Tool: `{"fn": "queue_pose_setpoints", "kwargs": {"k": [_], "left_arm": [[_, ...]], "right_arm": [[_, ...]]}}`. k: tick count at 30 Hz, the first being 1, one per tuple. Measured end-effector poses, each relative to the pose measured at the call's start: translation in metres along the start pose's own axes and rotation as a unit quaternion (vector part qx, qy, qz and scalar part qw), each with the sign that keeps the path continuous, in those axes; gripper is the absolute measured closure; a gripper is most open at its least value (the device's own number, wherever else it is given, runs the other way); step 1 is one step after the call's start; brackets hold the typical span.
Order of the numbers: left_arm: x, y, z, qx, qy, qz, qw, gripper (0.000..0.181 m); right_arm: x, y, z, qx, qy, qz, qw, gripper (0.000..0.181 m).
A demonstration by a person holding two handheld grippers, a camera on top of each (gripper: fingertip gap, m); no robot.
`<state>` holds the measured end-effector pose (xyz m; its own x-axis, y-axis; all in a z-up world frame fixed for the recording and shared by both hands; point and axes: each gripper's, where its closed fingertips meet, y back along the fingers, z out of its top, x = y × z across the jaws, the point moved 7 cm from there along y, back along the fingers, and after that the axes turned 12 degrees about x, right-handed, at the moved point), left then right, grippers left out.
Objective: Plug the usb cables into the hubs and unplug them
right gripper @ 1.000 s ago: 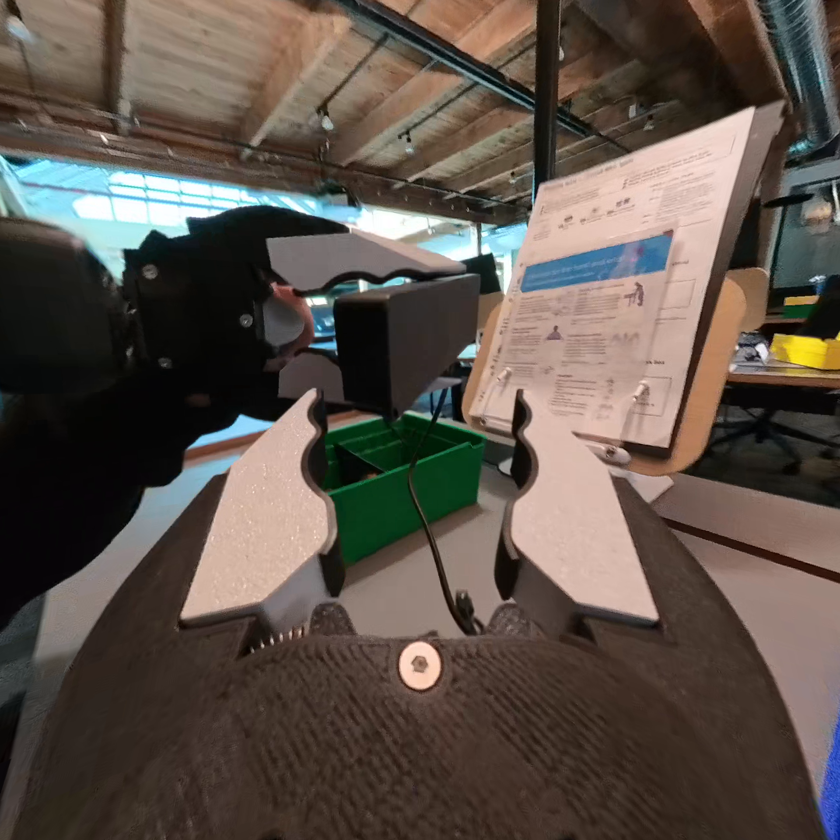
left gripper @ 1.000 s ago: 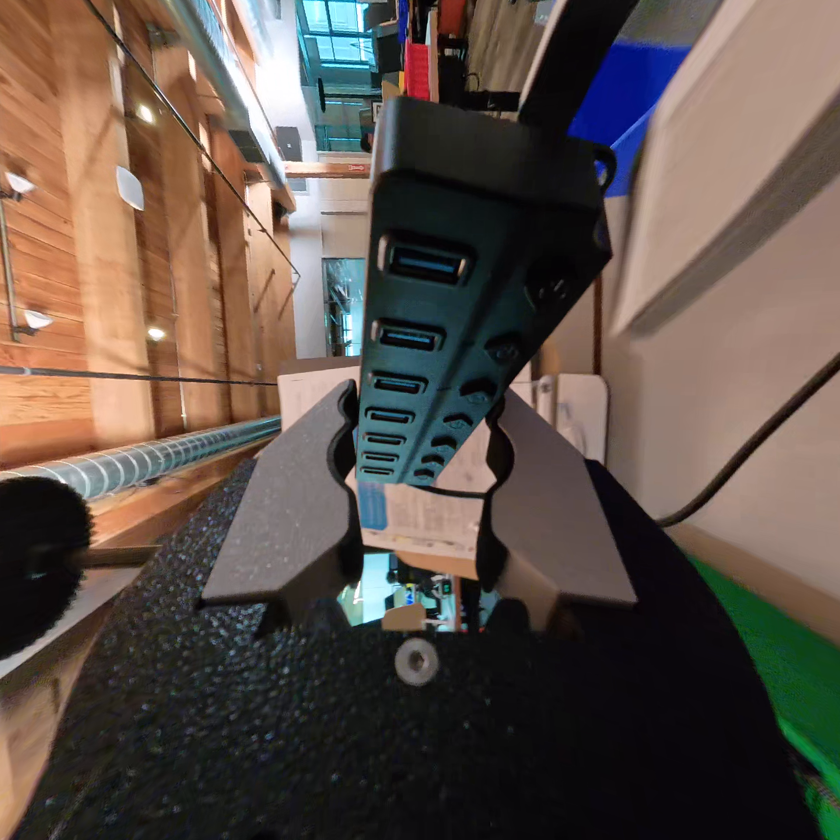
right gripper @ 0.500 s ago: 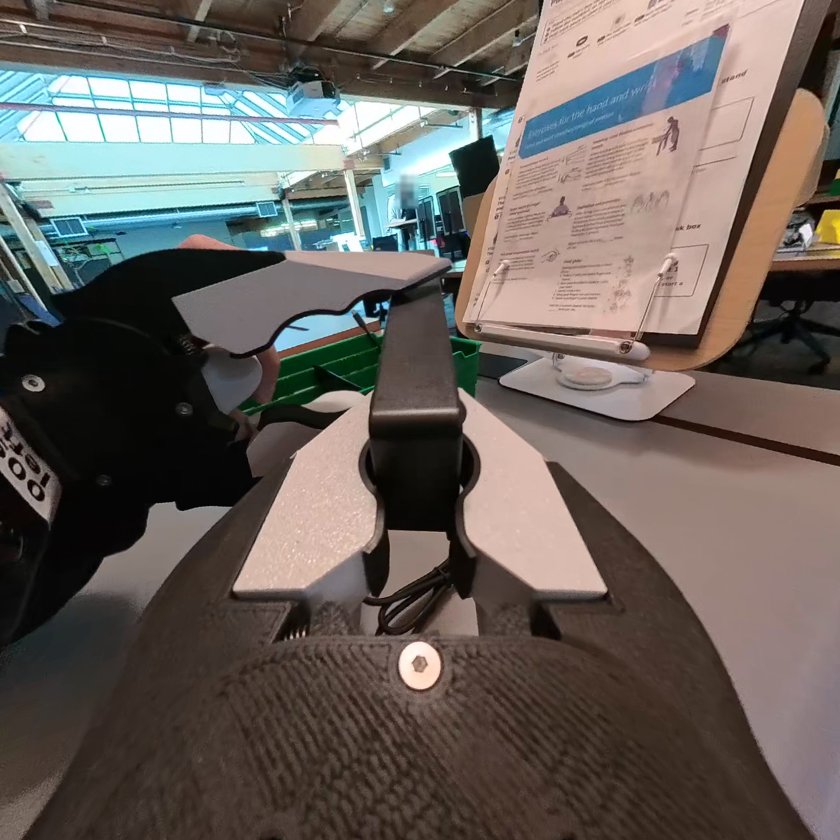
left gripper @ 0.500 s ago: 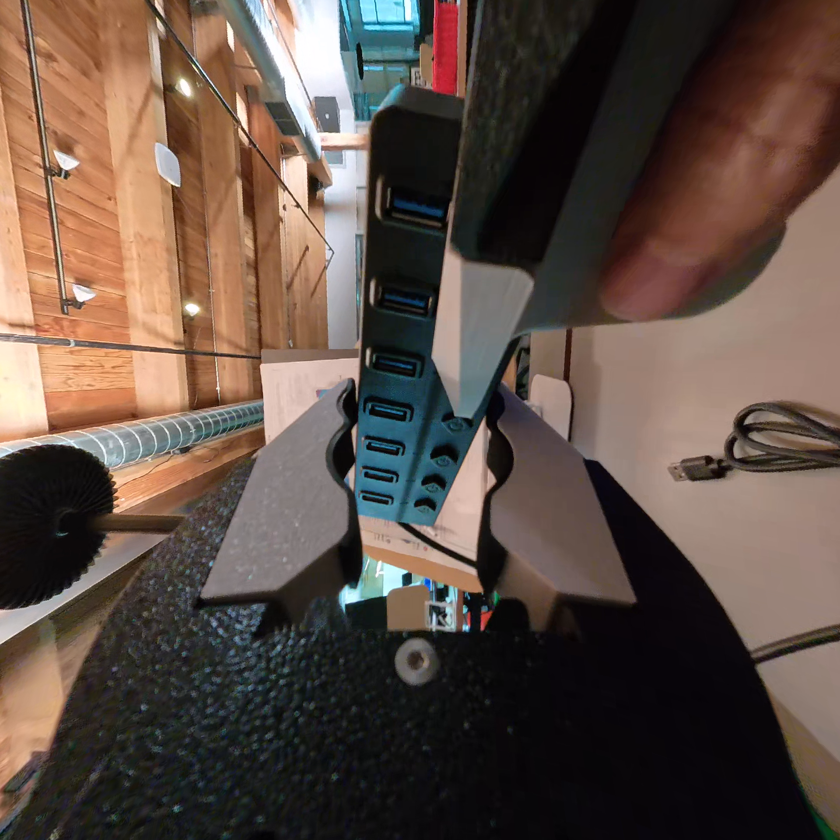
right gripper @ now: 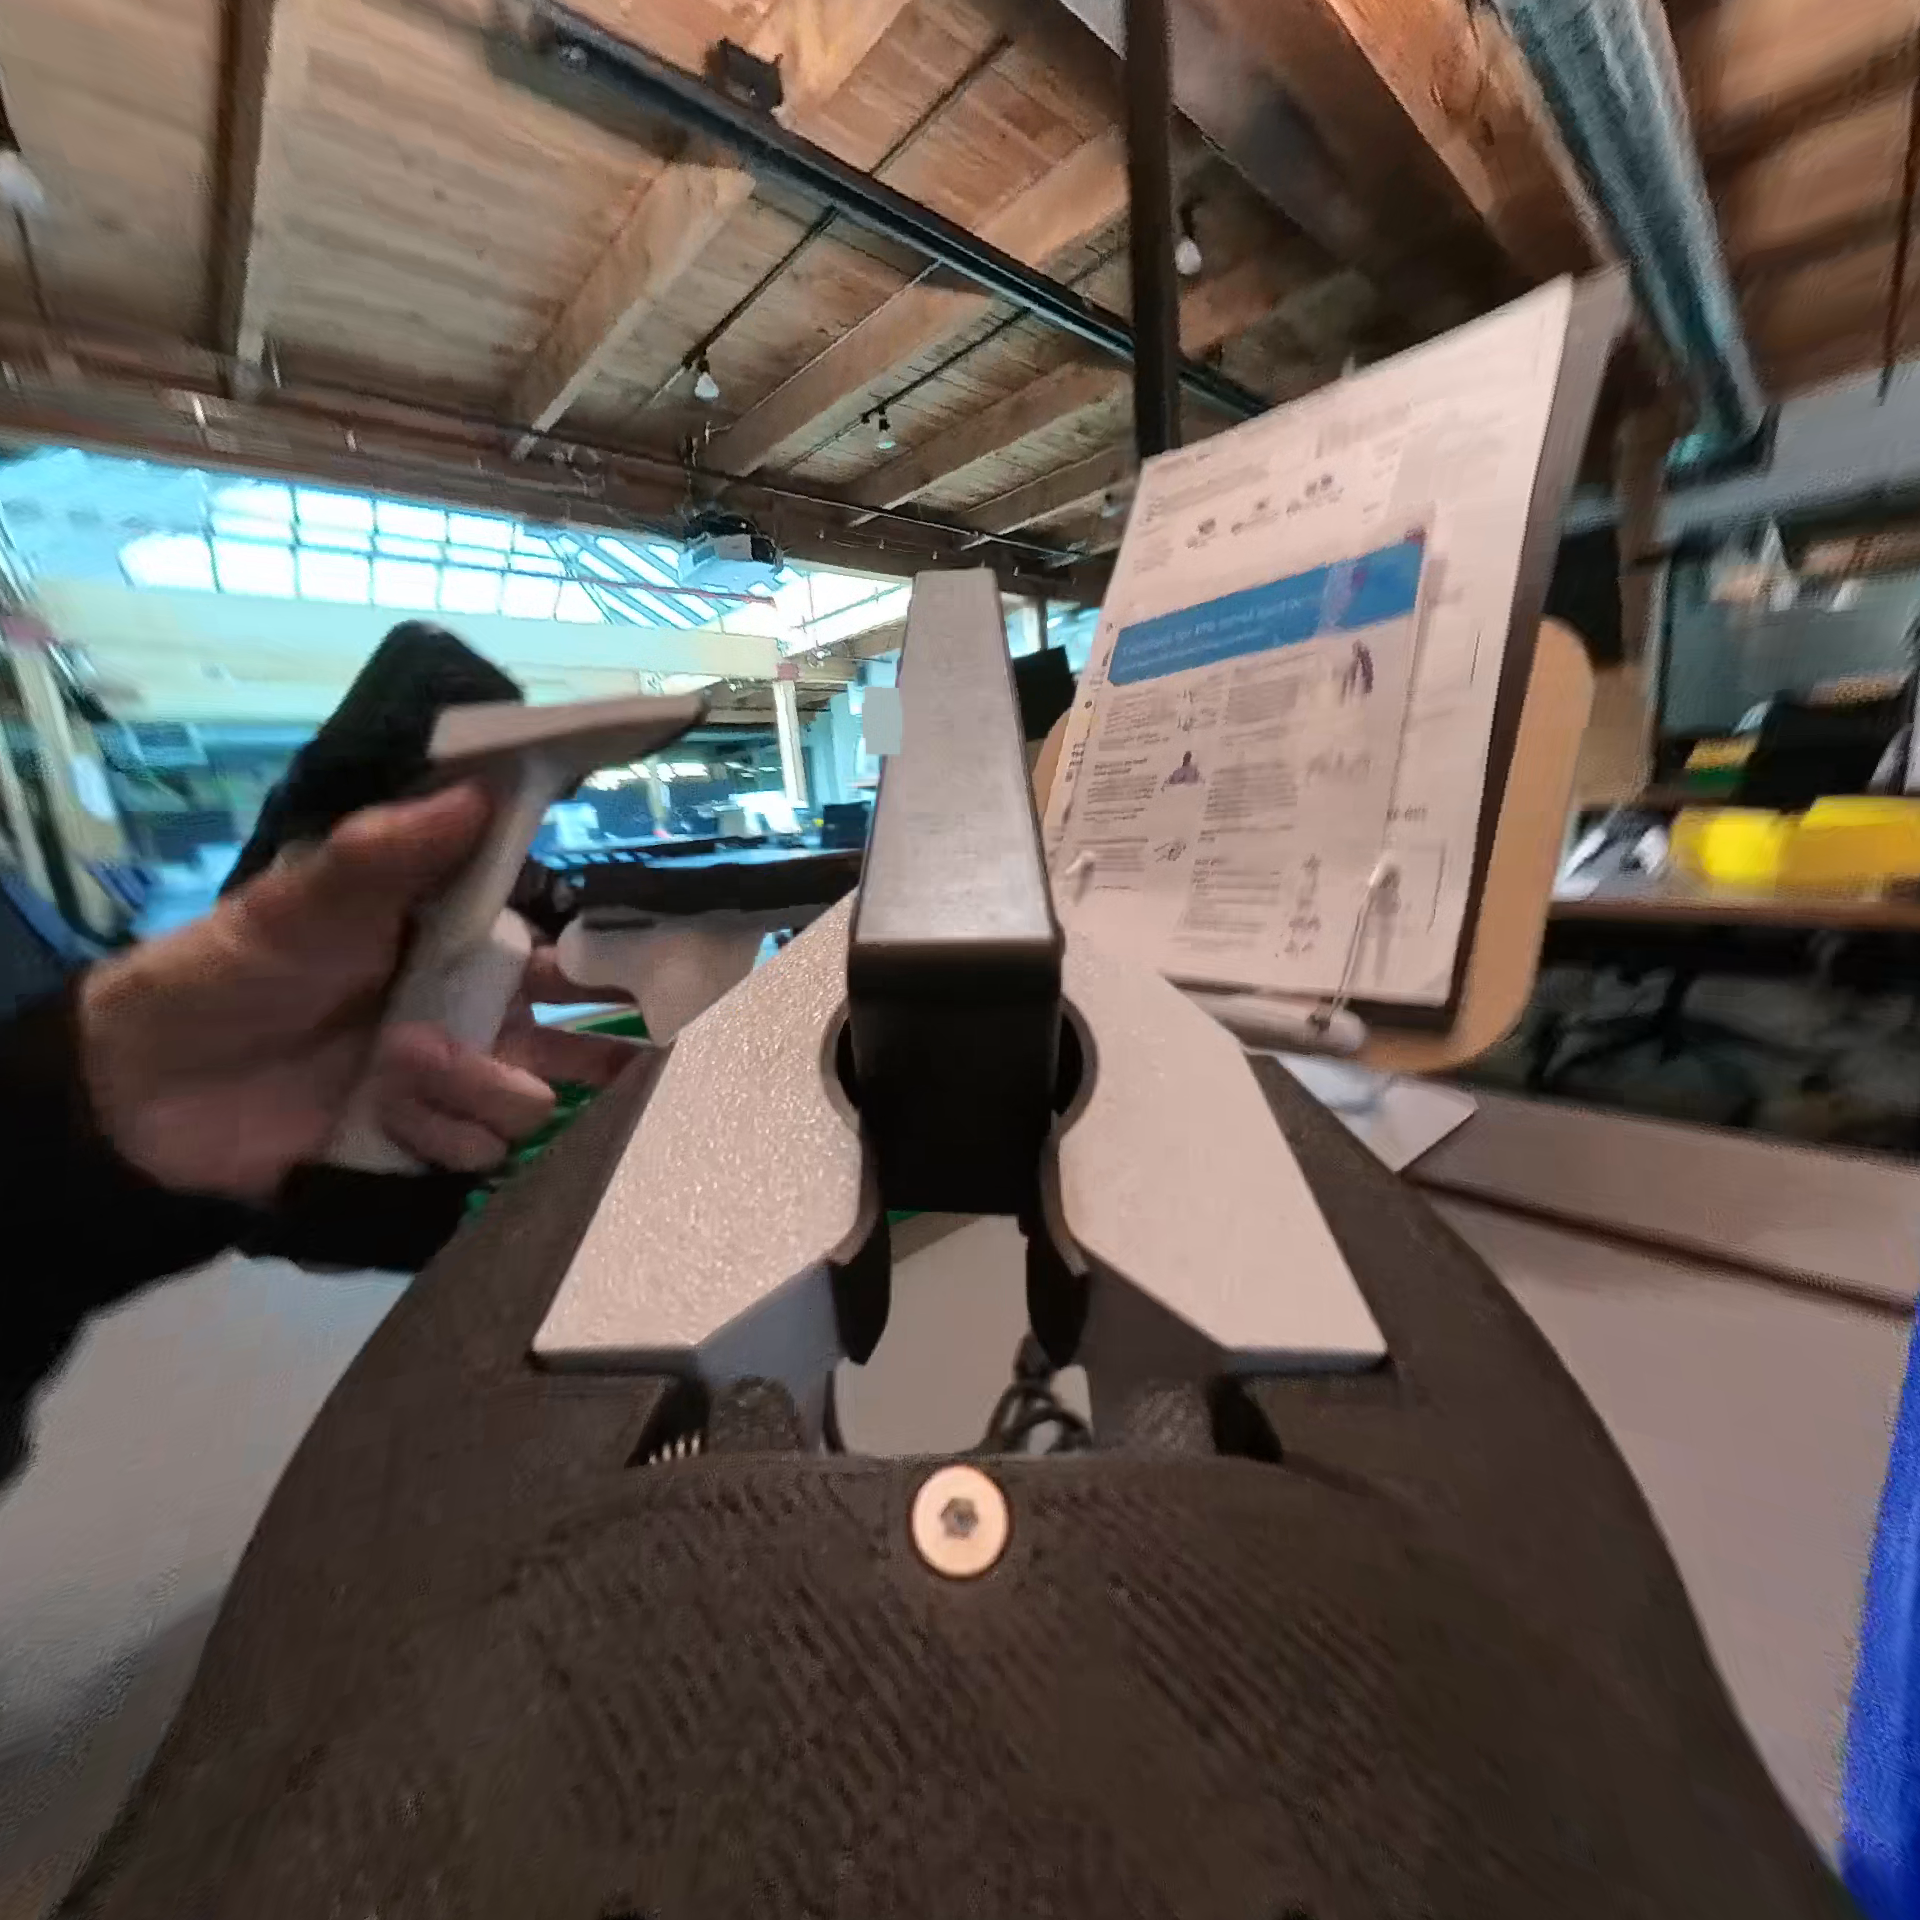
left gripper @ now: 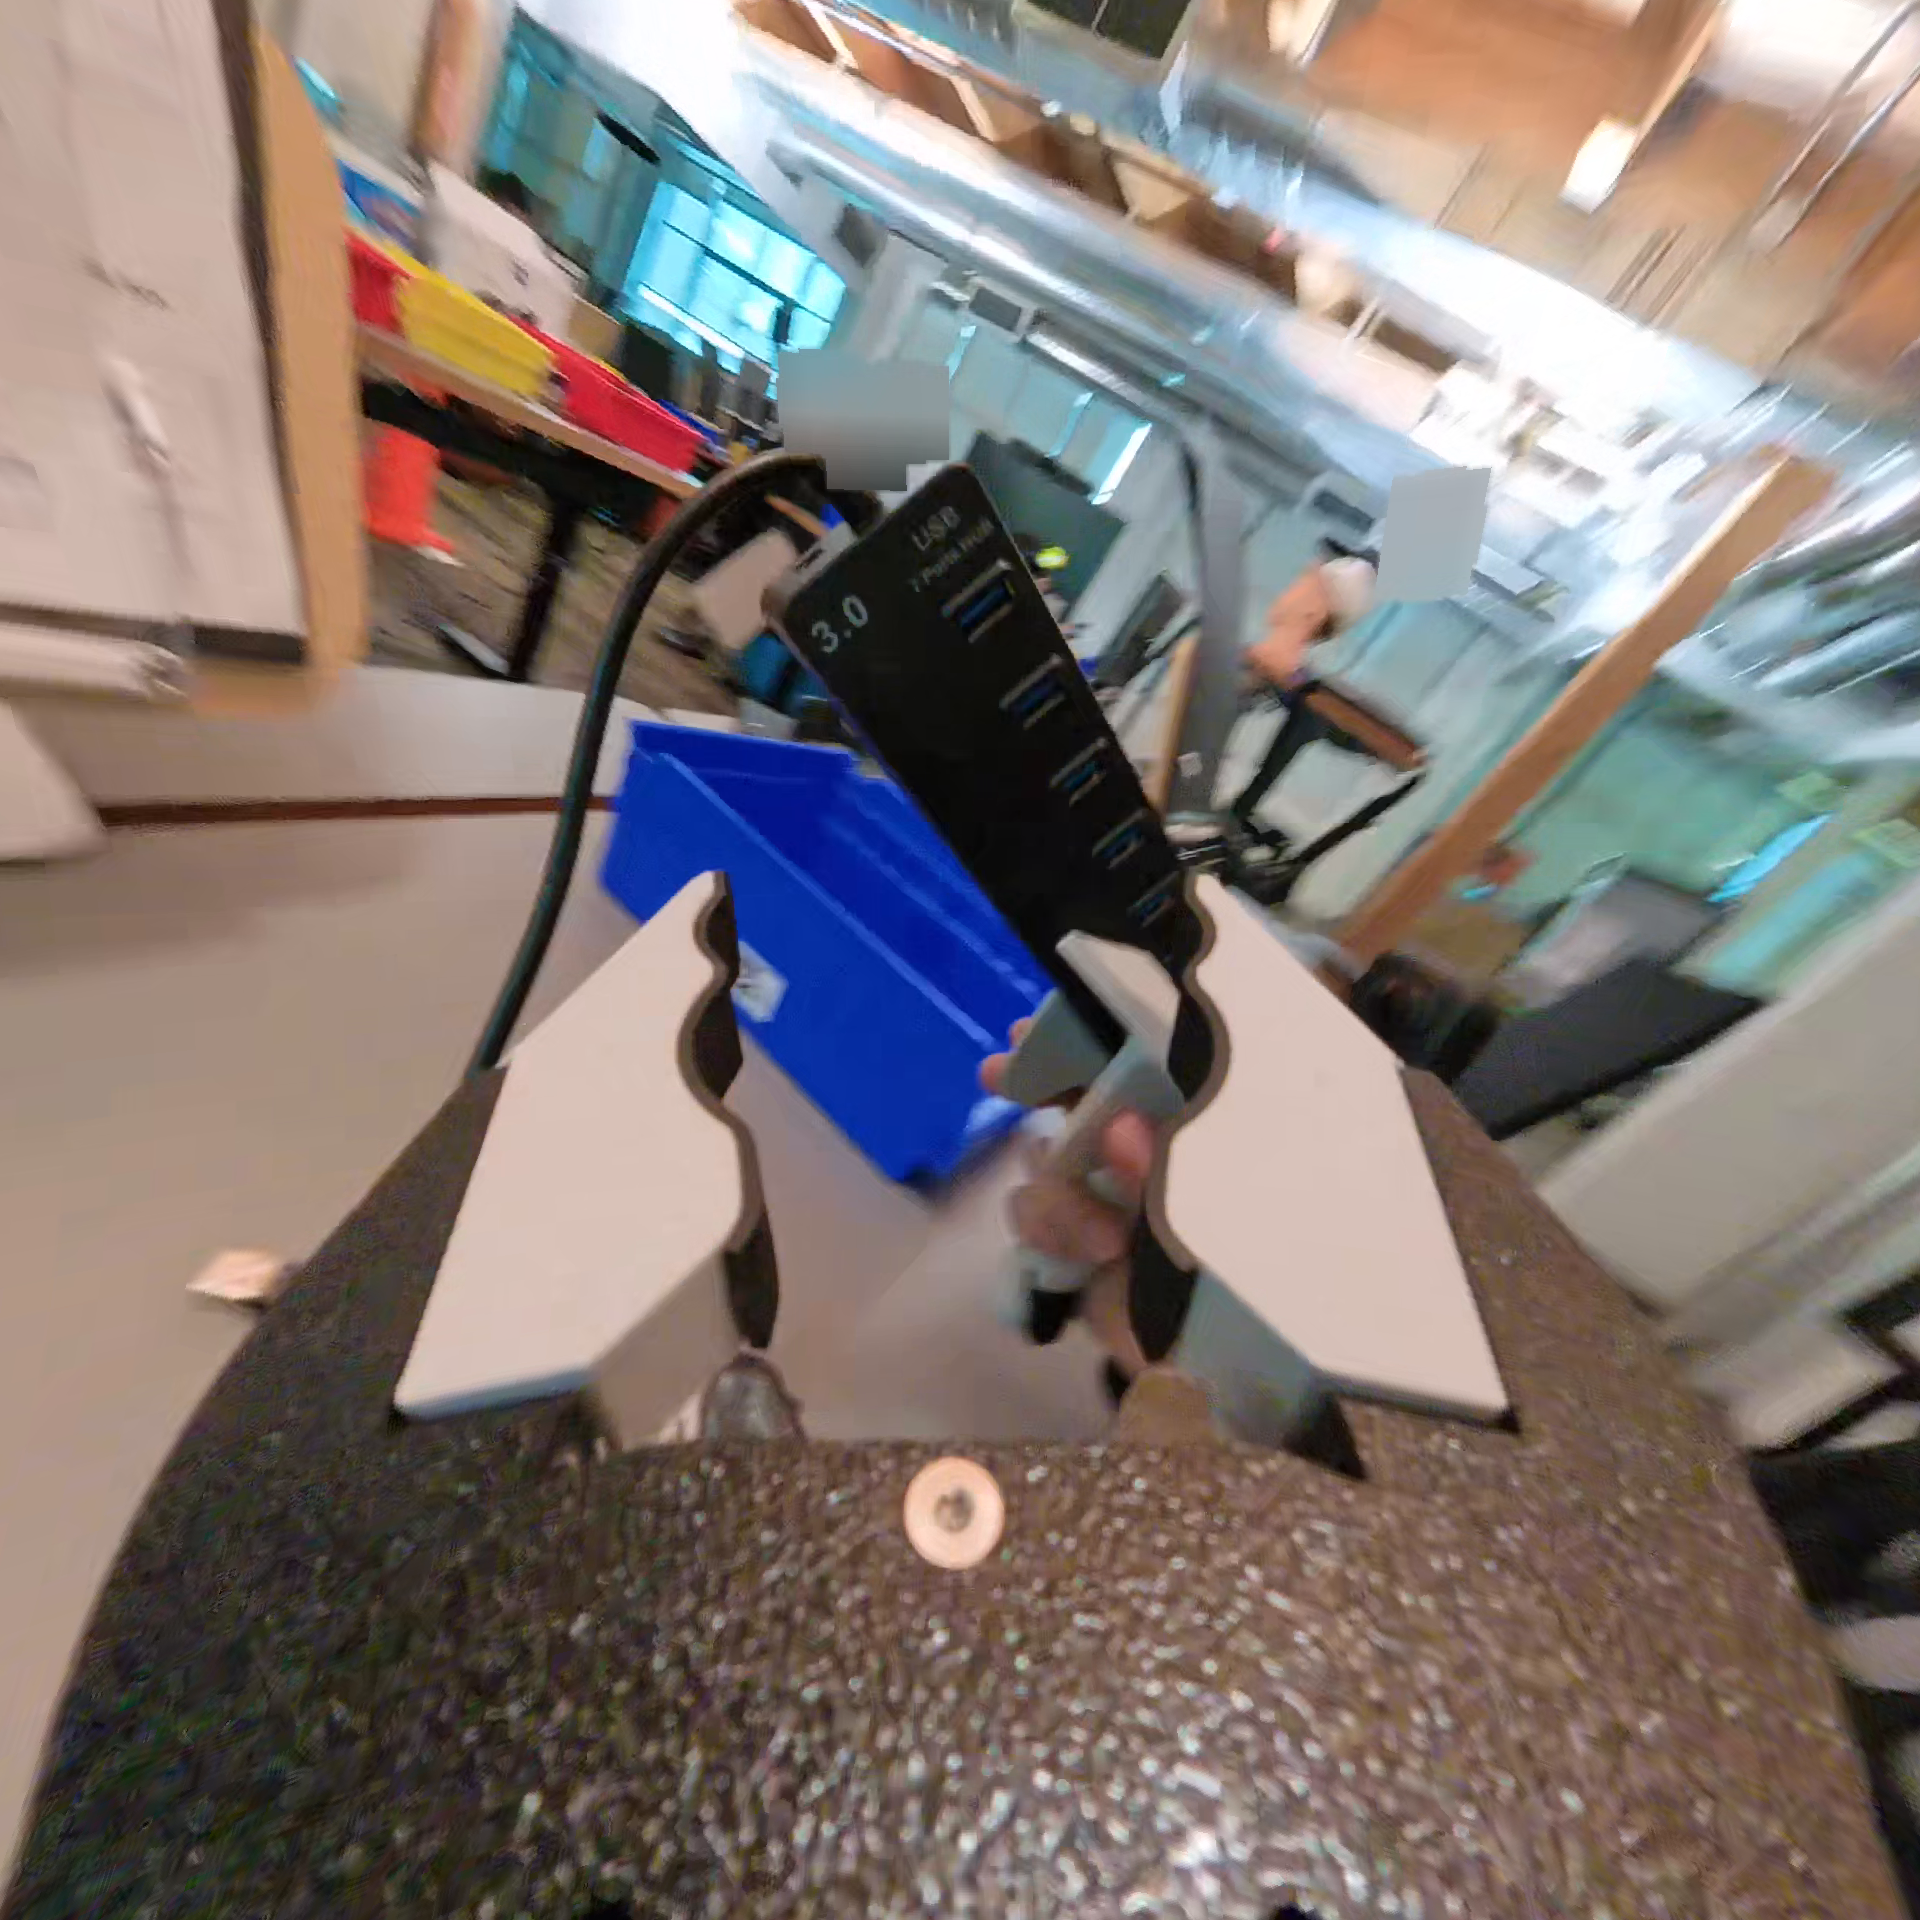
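A black USB hub (left gripper: 997, 748) with a row of blue ports stands tilted in front of my left gripper (left gripper: 956, 904), which is open and empty. The hub's black cable (left gripper: 592, 727) curves from its top end down to the table. My right gripper (right gripper: 956, 997) is shut on the hub's lower end (right gripper: 951, 1039); the hub points up and away from it. The right gripper's fingers (left gripper: 1049, 1049) show in the left wrist view, clamped on the hub's lower end. The left gripper (right gripper: 644, 831) shows at the left of the right wrist view, held by a hand (right gripper: 260, 997), apart from the hub.
A blue bin (left gripper: 831, 935) sits on the grey table (left gripper: 260, 987) behind the hub. A document stand with a printed sheet (right gripper: 1299, 779) stands at the right. A bit of green bin (right gripper: 520, 1143) shows under the hand. A small scrap (left gripper: 234, 1273) lies on the table.
My left gripper has opened, let go of the hub and swung away from it. My right gripper, open a second ago, closed on the hub and now holds it alone.
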<state>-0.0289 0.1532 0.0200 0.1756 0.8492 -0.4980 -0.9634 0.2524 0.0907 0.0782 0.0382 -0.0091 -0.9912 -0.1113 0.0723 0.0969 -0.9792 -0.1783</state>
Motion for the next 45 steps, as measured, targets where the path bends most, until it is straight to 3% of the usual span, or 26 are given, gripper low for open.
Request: {"fn": "queue_pose_setpoints", "kwargs": {"k": [4, 8, 10, 14, 17, 20, 22, 27, 31, 32, 33, 37, 41, 45], "left_arm": [[0.004, -0.013, 0.005, 0.055, 0.09, -0.083, 0.991, 0.092], [0.007, -0.014, 0.016, 0.056, 0.14, -0.142, 0.978, 0.098], [0.01, -0.012, 0.015, 0.05, 0.129, -0.143, 0.98, 0.12], [0.014, -0.01, 0.008, 0.043, 0.096, -0.141, 0.984, 0.122], [0.009, -0.012, 0.009, 0.055, 0.041, -0.139, 0.988, 0.122], [-0.004, -0.014, 0.02, 0.1, -0.064, -0.112, 0.987, 0.123], [-0.019, -0.017, 0.027, 0.146, -0.136, -0.109, 0.974, 0.123], [-0.059, -0.03, 0.025, 0.267, -0.325, -0.13, 0.898, 0.122], [-0.074, -0.038, 0.01, 0.297, -0.421, -0.167, 0.841, 0.123], [-0.074, -0.039, 0.005, 0.3, -0.425, -0.177, 0.836, 0.123], [-0.074, -0.039, 0.001, 0.305, -0.423, -0.191, 0.831, 0.122], [-0.059, -0.039, -0.011, 0.329, -0.409, -0.18, 0.832, 0.123], [-0.054, -0.032, -0.007, 0.32, -0.345, -0.139, 0.872, 0.105], [-0.053, -0.021, -0.002, 0.302, -0.346, -0.12, 0.88, 0.101]], "right_arm": [[0.026, -0.007, -0.003, 0.017, 0.157, 0.002, 0.987, 0.158], [0.035, -0.014, -0.013, 0.037, 0.215, 0.001, 0.976, 0.158], [0.035, -0.015, -0.014, 0.037, 0.216, 0.01, 0.976, 0.158], [0.035, -0.015, -0.024, 0.058, 0.267, 0.013, 0.962, 0.156], [0.036, -0.013, -0.03, 0.094, 0.257, 0.057, 0.96, 0.134], [0.029, -0.009, -0.032, 0.14, 0.187, 0.096, 0.968, 0.085], [0.031, -0.005, -0.027, 0.147, 0.129, 0.145, 0.97, 0.074], [0.047, 0.0, -0.005, 0.103, 0.025, 0.243, 0.964, 0.081], [0.055, -0.005, -0.016, 0.139, 0.017, 0.269, 0.953, 0.088], [0.055, -0.006, -0.019, 0.143, 0.031, 0.261, 0.954, 0.095], [0.053, -0.007, -0.023, 0.145, 0.05, 0.245, 0.957, 0.117], [0.044, -0.014, -0.04, 0.195, 0.068, 0.217, 0.954, 0.119], [0.033, -0.014, -0.039, 0.173, 0.066, 0.186, 0.965, 0.12], [0.033, -0.013, -0.042, 0.179, 0.088, 0.184, 0.962, 0.121]]}}
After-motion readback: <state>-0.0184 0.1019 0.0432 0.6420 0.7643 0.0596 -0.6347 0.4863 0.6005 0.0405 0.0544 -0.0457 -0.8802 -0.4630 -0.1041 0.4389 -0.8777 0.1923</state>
